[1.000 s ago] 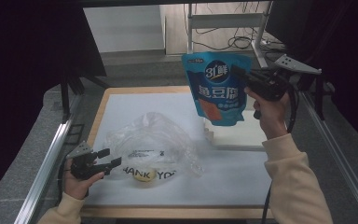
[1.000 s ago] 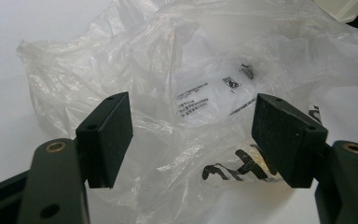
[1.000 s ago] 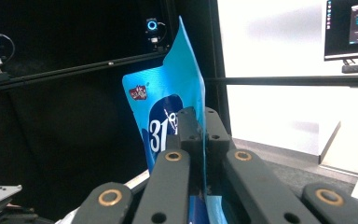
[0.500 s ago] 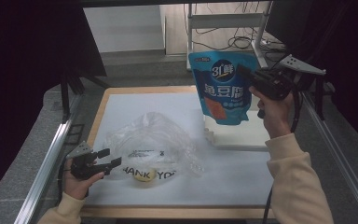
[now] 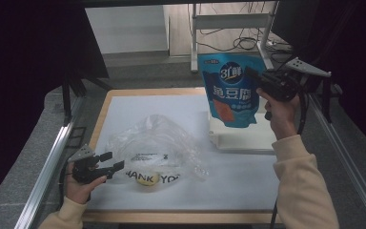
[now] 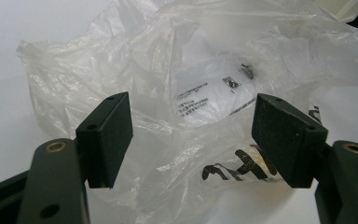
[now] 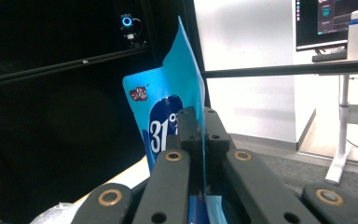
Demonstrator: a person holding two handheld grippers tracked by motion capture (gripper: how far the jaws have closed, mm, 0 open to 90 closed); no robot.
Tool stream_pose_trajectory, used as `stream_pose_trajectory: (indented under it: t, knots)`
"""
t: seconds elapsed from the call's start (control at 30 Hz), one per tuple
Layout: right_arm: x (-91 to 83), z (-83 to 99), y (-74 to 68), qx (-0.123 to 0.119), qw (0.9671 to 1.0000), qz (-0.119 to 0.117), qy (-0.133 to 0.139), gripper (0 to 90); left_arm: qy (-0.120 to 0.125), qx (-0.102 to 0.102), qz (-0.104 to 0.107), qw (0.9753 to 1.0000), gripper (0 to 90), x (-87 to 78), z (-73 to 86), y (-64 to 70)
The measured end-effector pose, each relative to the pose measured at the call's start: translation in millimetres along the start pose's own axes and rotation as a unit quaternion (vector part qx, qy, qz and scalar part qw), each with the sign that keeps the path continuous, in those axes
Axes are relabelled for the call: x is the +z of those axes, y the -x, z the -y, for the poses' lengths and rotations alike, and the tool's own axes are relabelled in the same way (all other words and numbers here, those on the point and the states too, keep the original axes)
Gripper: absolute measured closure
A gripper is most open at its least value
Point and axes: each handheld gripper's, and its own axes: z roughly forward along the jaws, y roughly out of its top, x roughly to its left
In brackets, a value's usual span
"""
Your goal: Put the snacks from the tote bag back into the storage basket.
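1. Left gripper [image 5: 116,161] sits low at the near left of the table [image 5: 124,95], held in the left hand [image 5: 78,183]. Jaws stand wide apart, nothing between them, pointing right at the bag.
2. Clear plastic bag [image 5: 159,143] lies crumpled on the white sheet [image 5: 248,176], just right of the left gripper. Black lettering along its near edge, printed label inside.
3. Small yellow round item [image 5: 145,180] sits inside the bag at its near edge; cannot tell what it is.
4. White tray-like block [image 5: 240,138] rests on the table's right side, beyond the bag.
5. Right gripper [image 5: 249,72] is raised at the far right, jaws clamped together on the right edge of the blue pouch [image 5: 229,88].
6. The pouch hangs upright in the air above the white block, clear of the table, front print facing the camera.
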Motion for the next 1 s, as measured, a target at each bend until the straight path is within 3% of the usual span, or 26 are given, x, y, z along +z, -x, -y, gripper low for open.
stream_pose_trajectory:
  t: [1.0]
  knots:
    - [20.5,27.6,37.0,0.029,0.999,0.03,-0.02,89.1,-0.002,0.0,-0.001,1.0,29.3,0.3,0.1,-0.3]
